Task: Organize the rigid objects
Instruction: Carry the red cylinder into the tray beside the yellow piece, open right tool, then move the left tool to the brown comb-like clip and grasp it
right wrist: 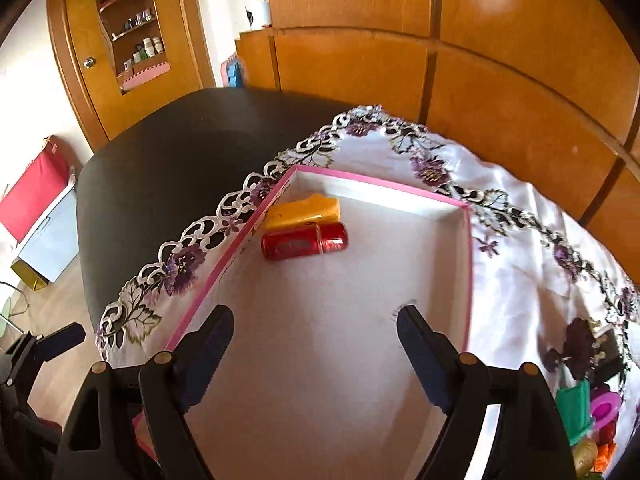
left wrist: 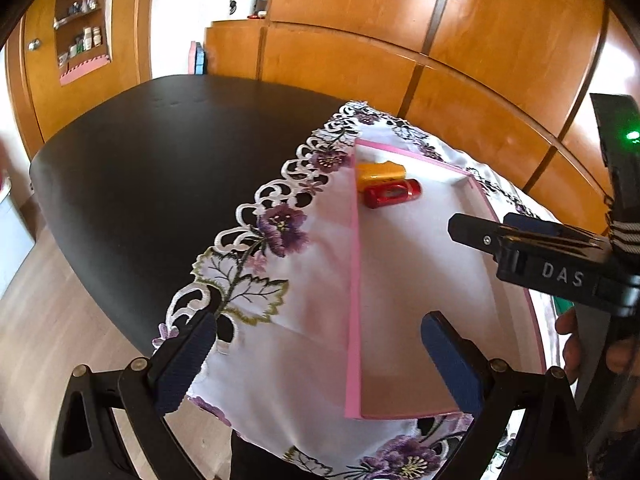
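Here's the red can point(right wrist: 305, 241), shiny, lying on its side in the far left corner of the pink-edged box point(right wrist: 469, 264), right against a yellow block point(right wrist: 304, 211) behind it; its label is too blurred to read; the box is shallow and white inside, sitting on a white cloth point(right wrist: 516, 312) with purple flowers and lace trim, spread over a black desk point(right wrist: 168, 152); orange wooden cupboards point(right wrist: 500, 72) fill the back of the room; the right hand-held gripper point(right wrist: 316, 326) hovers over the box floor, fingers spread wide with nothing between them; the left hand-held gripper point(left wrist: 318, 330) straddles the box's left wall, wide apart and empty too; "DAS" shows on the right one's body in the left view; colourful toys point(right wrist: 588, 412) sit at lower right
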`<state>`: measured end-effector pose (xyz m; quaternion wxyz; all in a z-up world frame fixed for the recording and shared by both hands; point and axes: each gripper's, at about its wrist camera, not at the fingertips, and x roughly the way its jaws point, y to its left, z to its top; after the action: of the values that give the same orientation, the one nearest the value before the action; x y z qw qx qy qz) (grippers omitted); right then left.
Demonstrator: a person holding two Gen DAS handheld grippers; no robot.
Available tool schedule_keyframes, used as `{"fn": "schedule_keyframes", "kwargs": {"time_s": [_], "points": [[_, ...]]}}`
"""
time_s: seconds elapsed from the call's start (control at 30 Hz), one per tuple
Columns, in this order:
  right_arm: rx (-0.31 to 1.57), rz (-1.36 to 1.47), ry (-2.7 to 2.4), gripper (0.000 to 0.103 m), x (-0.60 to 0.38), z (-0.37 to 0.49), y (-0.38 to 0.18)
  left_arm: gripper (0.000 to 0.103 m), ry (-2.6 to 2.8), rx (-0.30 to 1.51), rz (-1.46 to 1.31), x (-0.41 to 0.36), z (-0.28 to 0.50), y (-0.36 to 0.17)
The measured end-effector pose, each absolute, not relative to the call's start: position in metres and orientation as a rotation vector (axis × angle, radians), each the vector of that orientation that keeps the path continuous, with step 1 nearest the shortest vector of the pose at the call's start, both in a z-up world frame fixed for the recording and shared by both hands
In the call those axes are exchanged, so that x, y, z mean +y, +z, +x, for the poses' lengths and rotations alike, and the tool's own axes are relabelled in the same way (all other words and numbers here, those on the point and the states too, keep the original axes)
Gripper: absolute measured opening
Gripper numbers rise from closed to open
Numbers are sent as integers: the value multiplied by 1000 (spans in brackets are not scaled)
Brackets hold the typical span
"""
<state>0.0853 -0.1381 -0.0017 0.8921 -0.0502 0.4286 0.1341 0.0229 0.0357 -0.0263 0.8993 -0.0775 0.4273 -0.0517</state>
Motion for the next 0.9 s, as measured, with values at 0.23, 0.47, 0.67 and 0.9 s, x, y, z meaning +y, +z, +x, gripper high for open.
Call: {"fn": "schedule_keyframes", "kwargs": {"time_s": [0.23,0.47,0.67,0.9], "points": [[823,-89,234,85,-165,64,19,103,-145,859,-112,19,15,-14],[781,-76,159,85,-209,47,35,103,-186,853,-67,-1,10,-7],[757,-45,63,85,-261,37,47,103,-228,859,-25,-23,7,-4],[735,-26,-87,85,-334,22,58,103,-253,859,30,-49,5,-1]]}}
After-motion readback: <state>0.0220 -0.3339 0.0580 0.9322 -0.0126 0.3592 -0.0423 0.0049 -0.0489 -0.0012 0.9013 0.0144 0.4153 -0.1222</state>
